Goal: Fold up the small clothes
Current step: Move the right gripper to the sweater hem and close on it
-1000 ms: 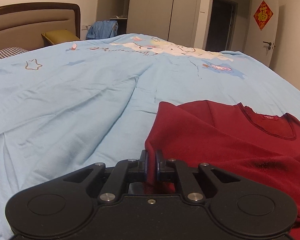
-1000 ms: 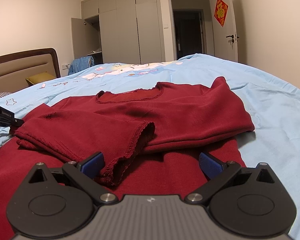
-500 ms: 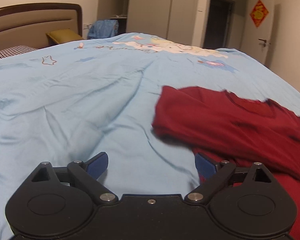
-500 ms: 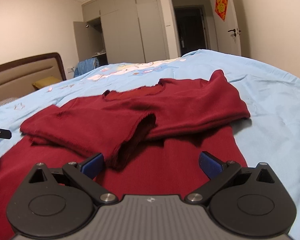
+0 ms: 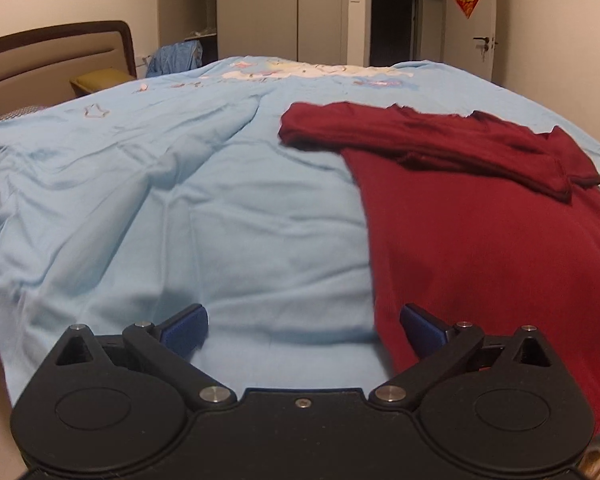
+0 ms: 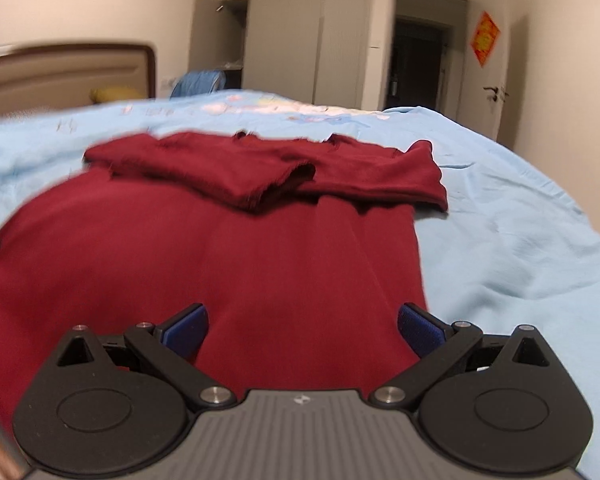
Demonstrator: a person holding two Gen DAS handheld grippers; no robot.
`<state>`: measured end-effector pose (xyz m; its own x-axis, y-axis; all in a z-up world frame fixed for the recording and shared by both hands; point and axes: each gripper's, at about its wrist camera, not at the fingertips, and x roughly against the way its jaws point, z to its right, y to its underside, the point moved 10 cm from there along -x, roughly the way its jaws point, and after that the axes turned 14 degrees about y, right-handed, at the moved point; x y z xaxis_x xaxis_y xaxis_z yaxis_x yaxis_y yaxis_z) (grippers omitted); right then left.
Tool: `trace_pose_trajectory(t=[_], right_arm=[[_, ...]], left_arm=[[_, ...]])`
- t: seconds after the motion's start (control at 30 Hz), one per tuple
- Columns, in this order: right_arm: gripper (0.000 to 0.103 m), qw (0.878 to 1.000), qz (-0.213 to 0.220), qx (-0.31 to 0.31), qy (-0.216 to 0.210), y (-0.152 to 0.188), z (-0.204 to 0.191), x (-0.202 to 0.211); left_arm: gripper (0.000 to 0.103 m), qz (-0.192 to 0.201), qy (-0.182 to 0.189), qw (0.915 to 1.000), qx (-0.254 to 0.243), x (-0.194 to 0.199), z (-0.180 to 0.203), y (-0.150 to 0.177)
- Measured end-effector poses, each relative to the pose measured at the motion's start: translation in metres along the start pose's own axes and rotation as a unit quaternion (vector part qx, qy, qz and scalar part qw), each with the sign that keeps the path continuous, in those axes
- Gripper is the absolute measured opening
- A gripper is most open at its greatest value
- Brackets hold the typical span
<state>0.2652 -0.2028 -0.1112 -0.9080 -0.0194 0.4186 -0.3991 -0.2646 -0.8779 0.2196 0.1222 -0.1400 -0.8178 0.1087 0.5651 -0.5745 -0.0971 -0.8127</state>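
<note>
A dark red long-sleeved top (image 5: pixel 480 240) (image 6: pixel 228 256) lies flat on the light blue bedspread (image 5: pixel 180 200), with both sleeves folded across its chest (image 6: pixel 260 176). My left gripper (image 5: pixel 304 326) is open above the bedspread at the top's left lower edge; its right finger is over the red cloth. Over the lower part of the top my right gripper (image 6: pixel 302 324) is open, holding nothing.
The bedspread (image 6: pixel 520 248) stretches wide to the left and right of the top. A padded headboard (image 5: pixel 52 60) and a yellow pillow (image 5: pixel 100 80) stand at the far left. Wardrobes (image 5: pixel 260 8), a dark doorway (image 5: pixel 392 12) and a white door (image 5: pixel 468 20) lie beyond the bed.
My left gripper let go of the folded sleeve and opened, then drew back toward the hem. My right gripper stayed open and also drew back along the top.
</note>
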Motion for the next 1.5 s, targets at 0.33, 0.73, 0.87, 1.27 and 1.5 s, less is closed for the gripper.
trace_pose_trajectory(t=[0.33, 0.73, 0.87, 1.27, 1.5], right_arm=[[0.103, 0.994, -0.015, 0.106, 0.023, 0.023, 0.007, 0.039], [0.103, 0.964, -0.012, 0.264, -0.003, 0.057, -0.001, 0.094], [0.103, 0.953, -0.005, 0.303, 0.012, 0.060, -0.008, 0.087], [0.051, 0.940, 0.095, 0.327, -0.012, 0.039, -0.028, 0.108], [0.022, 0.971, 0.073, 0.221, -0.055, 0.006, -0.022, 0.096]], left_arm=[[0.102, -0.002, -0.005, 0.9996, -0.028, 0.023, 0.010, 0.003], [0.102, 0.000, 0.067, 0.9929, -0.099, 0.039, 0.076, -0.001], [0.102, -0.001, 0.097, 0.9882, -0.119, 0.033, 0.102, -0.003], [0.102, -0.004, 0.188, 0.9677, -0.168, 0.032, 0.155, 0.004], [0.102, -0.014, 0.215, 0.9520, -0.217, 0.031, 0.181, 0.015]])
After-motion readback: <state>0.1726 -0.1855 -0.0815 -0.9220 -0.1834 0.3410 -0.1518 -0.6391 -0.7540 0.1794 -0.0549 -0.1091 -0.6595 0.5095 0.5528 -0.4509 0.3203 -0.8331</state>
